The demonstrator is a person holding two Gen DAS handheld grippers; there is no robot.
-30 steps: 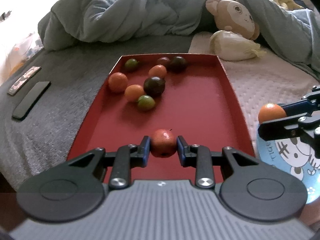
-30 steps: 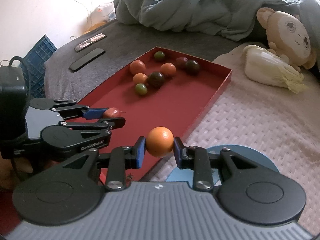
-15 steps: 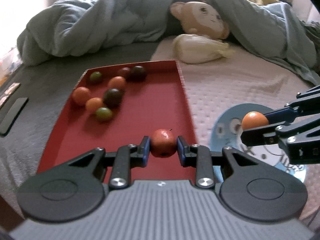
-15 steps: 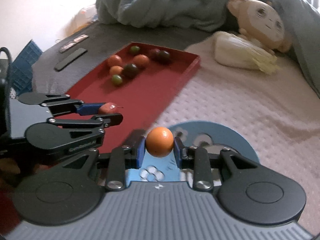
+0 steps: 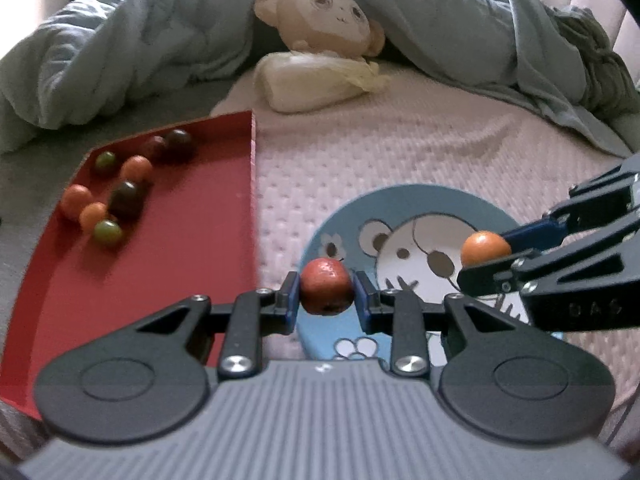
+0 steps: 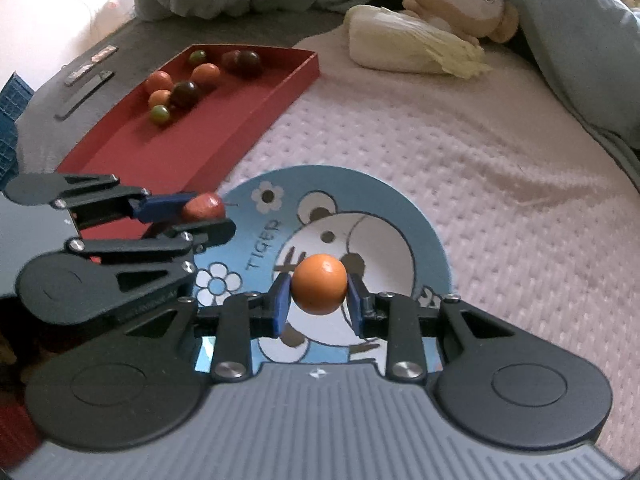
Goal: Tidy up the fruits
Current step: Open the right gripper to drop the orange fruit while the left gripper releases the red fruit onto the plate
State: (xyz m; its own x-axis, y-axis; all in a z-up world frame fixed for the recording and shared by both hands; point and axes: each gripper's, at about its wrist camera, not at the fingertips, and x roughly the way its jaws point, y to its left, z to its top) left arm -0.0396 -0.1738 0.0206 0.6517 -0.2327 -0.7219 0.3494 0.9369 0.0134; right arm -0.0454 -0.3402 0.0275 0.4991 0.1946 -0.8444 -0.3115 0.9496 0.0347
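My left gripper (image 5: 325,292) is shut on a small red apple (image 5: 325,285), held over the left edge of a blue round plate (image 5: 416,200) printed with a cartoon bear. My right gripper (image 6: 319,295) is shut on an orange (image 6: 319,283) above the middle of that plate (image 6: 384,200). Each gripper shows in the other's view: the right one (image 5: 486,254) with its orange (image 5: 485,248), the left one (image 6: 202,216) with its apple (image 6: 203,206). A red tray (image 5: 168,264) to the left holds several orange, green and dark fruits (image 5: 127,198).
The plate and tray (image 6: 256,92) lie on a bed with a pale quilted cover (image 6: 500,160). A plush monkey (image 5: 324,20), a cream bundle (image 5: 316,80) and a bunched blue duvet (image 5: 120,60) lie at the back. A dark remote (image 6: 84,94) rests on the grey blanket to the left.
Both grippers have carried their fruits rightwards, from above the red tray to above the blue plate. The tray now lies off to the left in both views.
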